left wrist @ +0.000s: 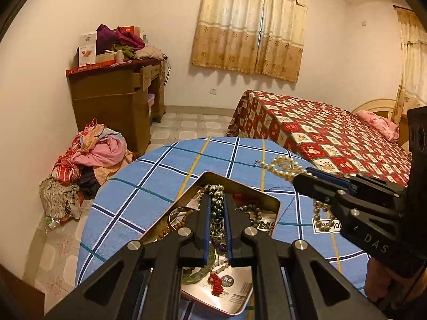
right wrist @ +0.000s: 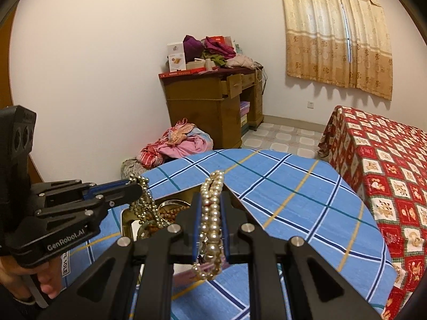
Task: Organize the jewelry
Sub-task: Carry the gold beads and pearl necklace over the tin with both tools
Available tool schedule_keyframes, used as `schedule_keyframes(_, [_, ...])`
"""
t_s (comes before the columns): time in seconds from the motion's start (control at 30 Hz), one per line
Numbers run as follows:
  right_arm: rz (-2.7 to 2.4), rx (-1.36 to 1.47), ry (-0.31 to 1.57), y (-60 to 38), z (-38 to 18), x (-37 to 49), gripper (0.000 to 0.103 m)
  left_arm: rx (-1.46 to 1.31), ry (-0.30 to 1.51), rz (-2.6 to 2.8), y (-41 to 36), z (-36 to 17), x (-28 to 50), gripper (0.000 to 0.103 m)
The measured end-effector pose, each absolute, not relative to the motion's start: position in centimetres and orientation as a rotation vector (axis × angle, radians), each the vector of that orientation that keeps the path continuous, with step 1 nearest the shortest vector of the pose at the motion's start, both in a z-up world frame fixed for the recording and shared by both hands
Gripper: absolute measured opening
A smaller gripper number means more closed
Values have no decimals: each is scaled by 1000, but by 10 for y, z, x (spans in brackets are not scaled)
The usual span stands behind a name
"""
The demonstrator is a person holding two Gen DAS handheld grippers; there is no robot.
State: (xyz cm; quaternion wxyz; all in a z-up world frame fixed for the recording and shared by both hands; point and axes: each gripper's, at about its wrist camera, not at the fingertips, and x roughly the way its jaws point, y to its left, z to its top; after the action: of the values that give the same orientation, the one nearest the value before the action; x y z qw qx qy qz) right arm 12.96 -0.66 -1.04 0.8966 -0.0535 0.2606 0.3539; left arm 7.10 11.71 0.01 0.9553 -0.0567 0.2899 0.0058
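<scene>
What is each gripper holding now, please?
Left gripper: closed on the dark bead strand.
Right gripper: closed on the pearl necklace.

the left gripper (left wrist: 216,202) points forward and tilts downward, its two black fingers (left wrist: 202,221) with blue pads drawn nearly together and clamped on a strand of dark beads (left wrist: 216,208). the right gripper (right wrist: 209,200) tilts down the same way, its jaws pressed on a bunch of pearl necklace (right wrist: 212,213) that hangs out below them. seen from the right wrist, the left hand (right wrist: 40,280) wraps the handle from underneath, fingers curled. seen from the left wrist, the right hand (left wrist: 379,285) grips its handle at the frame's lower edge. the two grippers sit side by side, apart.
</scene>
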Motion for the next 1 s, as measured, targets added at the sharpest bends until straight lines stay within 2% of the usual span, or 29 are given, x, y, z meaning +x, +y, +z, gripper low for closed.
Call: schedule_keyframes(1.0, [745,-136,648,31,-47,146,15,-127,699,12,131,-42,97,8])
